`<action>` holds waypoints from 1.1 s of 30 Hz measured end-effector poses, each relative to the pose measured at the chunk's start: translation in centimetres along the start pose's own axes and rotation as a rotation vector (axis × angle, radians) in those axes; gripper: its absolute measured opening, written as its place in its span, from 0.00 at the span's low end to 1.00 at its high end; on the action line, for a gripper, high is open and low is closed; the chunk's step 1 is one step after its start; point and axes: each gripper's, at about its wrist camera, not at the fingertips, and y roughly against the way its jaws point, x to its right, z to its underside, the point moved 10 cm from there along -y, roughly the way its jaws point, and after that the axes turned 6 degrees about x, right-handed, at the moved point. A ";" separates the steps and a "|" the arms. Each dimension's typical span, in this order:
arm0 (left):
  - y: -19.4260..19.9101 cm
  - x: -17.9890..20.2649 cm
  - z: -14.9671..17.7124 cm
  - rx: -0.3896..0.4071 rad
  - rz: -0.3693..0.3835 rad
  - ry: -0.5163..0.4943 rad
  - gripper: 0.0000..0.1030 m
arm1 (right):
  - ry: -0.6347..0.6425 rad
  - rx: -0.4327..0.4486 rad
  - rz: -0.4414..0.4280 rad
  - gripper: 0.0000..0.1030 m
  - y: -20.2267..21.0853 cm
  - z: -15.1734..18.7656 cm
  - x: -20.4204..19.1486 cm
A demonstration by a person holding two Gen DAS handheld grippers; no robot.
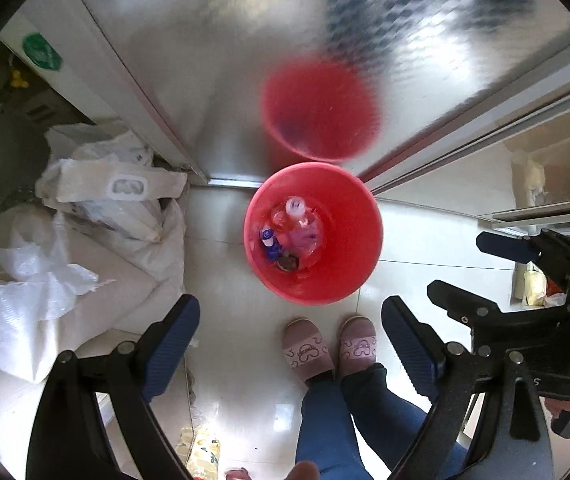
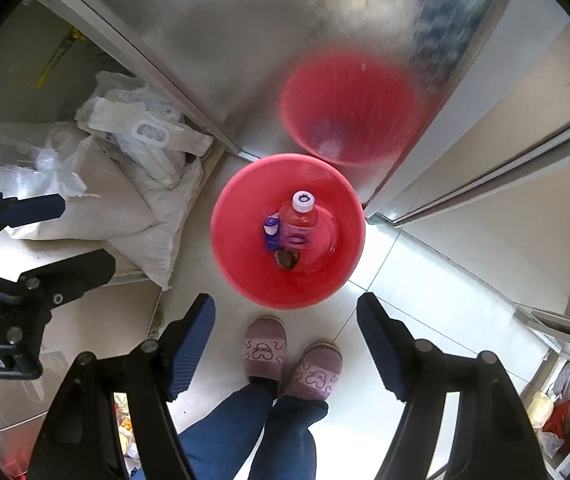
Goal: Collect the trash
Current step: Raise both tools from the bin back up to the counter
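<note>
Drop step looks done: bottle [image 2: 299,222] lies in bin [image 2: 245,280], both grippers [image 1: 291,344] [image 2: 285,340] spread and empty above it. Next, find more trash.

Both wrist cameras look straight down from well above the floor, side by side; each catches the red bucket [image 1: 313,236] [image 2: 287,232] at centre and the person's slippers [image 1: 327,348] [image 2: 291,354] below.

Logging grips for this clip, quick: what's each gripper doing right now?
Left gripper: open, holding nothing.
Right gripper: open, nothing between its fingers.
</note>
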 end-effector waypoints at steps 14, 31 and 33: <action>13.5 2.9 -0.5 0.070 0.012 0.031 0.89 | 0.030 0.052 0.038 0.69 12.9 -0.2 -0.6; 33.1 6.8 -3.8 0.268 -0.071 0.100 0.89 | 0.072 0.236 0.008 0.69 29.4 -2.2 -3.1; 35.2 7.1 -4.6 0.312 -0.074 0.113 0.89 | 0.079 0.272 0.003 0.69 30.9 -2.7 -3.2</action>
